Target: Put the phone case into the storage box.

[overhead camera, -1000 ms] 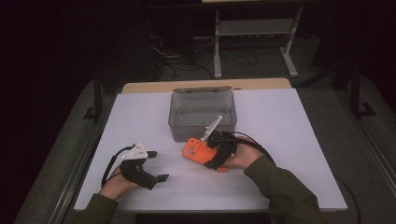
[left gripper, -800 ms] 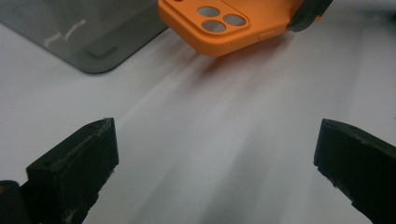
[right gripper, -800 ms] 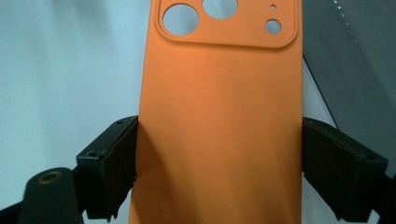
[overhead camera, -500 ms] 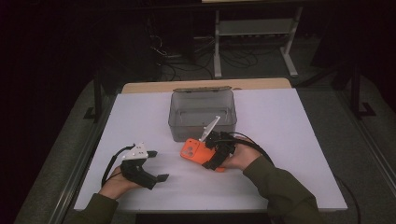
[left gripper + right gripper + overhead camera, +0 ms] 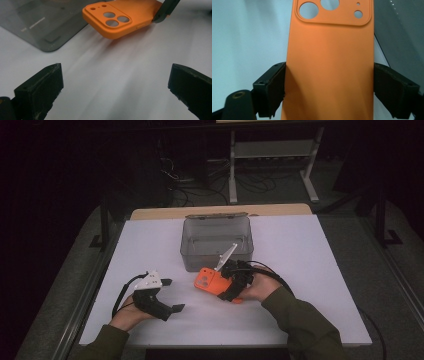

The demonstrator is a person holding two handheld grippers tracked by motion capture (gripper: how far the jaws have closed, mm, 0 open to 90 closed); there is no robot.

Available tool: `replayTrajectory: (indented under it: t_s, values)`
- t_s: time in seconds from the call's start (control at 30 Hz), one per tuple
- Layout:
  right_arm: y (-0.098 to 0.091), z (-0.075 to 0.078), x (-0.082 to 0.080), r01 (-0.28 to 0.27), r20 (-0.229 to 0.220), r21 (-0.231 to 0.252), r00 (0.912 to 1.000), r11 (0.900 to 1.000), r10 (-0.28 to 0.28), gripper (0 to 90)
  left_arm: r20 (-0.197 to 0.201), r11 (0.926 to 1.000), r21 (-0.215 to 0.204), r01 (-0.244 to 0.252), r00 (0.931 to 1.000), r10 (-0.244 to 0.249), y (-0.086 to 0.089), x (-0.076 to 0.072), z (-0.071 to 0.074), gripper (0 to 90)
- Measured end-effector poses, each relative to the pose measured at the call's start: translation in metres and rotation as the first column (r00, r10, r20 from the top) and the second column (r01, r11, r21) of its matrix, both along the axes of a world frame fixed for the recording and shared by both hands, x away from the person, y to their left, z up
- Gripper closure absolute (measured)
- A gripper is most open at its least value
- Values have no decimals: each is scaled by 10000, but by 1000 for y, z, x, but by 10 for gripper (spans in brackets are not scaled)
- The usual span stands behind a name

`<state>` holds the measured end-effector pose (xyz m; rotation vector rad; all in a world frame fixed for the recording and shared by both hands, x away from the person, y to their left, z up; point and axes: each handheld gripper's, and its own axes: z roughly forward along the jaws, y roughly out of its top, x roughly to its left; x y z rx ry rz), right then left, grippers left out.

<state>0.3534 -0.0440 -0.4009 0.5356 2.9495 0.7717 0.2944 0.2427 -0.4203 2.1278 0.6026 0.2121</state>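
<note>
An orange phone case (image 5: 207, 281) with round camera cut-outs hangs just above the white table, in front of the box. My right gripper (image 5: 227, 287) is shut on its long sides. In the right gripper view the case (image 5: 329, 50) runs up between the two black pads (image 5: 274, 85) of my right gripper (image 5: 332, 82), which press on its edges. My left gripper (image 5: 172, 295) rests at the front left, open and holding nothing. In the left gripper view its jaws stand wide apart around my left gripper (image 5: 115, 85), and the case (image 5: 120, 20) lies ahead, clear of them.
A clear grey plastic box (image 5: 200, 257) stands open at the table's middle back, just behind the case; its wall shows as box (image 5: 37, 22) and box (image 5: 402, 37). The white tabletop (image 5: 310, 270) stretches to the right. Cables trail from both grippers.
</note>
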Motion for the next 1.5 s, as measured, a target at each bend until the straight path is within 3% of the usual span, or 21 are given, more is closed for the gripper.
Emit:
replayTrajectory:
  t_s: [0.63,0.93,1.5]
  values:
    - [-1,0,0,-52,0,-15,10000,10000,52,154,143,9992,-320,245,9996,-241,-24,14,11,0]
    - [-2,1,0,-73,25,2,10000,10000,73,154,393,9983,-312,498,9980,-486,-37,21,16,0]
    - [-4,1,1,-27,23,7,10000,10000,27,155,819,9937,-815,768,9942,-701,-61,31,20,0]
